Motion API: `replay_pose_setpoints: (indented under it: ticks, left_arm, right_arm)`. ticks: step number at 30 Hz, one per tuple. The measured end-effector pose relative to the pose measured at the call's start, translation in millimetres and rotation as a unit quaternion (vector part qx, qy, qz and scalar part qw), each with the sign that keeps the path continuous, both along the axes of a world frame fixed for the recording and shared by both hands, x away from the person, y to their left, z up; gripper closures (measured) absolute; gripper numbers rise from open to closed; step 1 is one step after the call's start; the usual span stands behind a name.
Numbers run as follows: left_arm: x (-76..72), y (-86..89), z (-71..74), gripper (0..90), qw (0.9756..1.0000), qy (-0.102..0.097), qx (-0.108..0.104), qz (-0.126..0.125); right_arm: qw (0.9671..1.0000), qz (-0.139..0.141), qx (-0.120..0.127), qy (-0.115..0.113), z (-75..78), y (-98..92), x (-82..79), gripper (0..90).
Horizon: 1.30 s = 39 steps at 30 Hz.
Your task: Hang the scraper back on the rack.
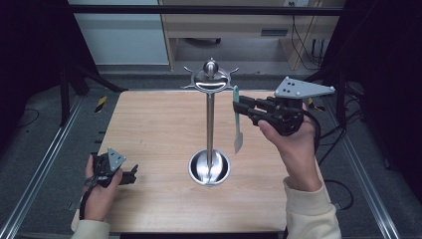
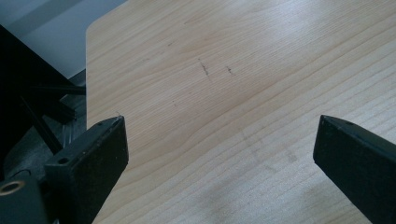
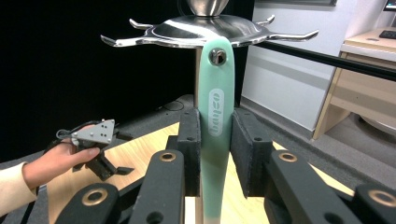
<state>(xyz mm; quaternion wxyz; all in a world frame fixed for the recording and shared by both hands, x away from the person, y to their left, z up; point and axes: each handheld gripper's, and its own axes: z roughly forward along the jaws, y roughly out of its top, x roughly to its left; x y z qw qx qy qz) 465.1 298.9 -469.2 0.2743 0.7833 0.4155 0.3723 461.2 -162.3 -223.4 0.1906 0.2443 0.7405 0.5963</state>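
Note:
A steel utensil stand (image 1: 210, 119) rises from a round base in the middle of the wooden table (image 1: 154, 124), with a ring of hooks (image 3: 205, 30) at its top. My right gripper (image 1: 238, 107) is shut on the handle of a mint-green spatula (image 1: 238, 135), which hangs blade down just right of the pole. In the right gripper view the handle (image 3: 215, 107) stands upright between the pads, its hole right under the hook ring; I cannot tell if a hook is through it. My left gripper (image 1: 133, 175) rests near the table's left front edge, open (image 2: 219, 149) over bare wood.
Metal rails run along both sides of the table. Behind its far edge are a grey floor, a white panel and a wooden desk (image 1: 234, 25). A black bar crosses the top of the high view.

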Motion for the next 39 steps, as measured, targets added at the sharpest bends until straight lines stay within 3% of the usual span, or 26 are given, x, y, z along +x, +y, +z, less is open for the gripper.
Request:
replay_pose_setpoints:
  ticks: [39]
  left_arm:
    - [0.2,-1.9,-0.9,3.1,0.9999,0.005,0.007,-0.007]
  right_arm:
    - [0.9997,-0.014,0.016,-0.010,-7.1,10.0,2.2,74.0]
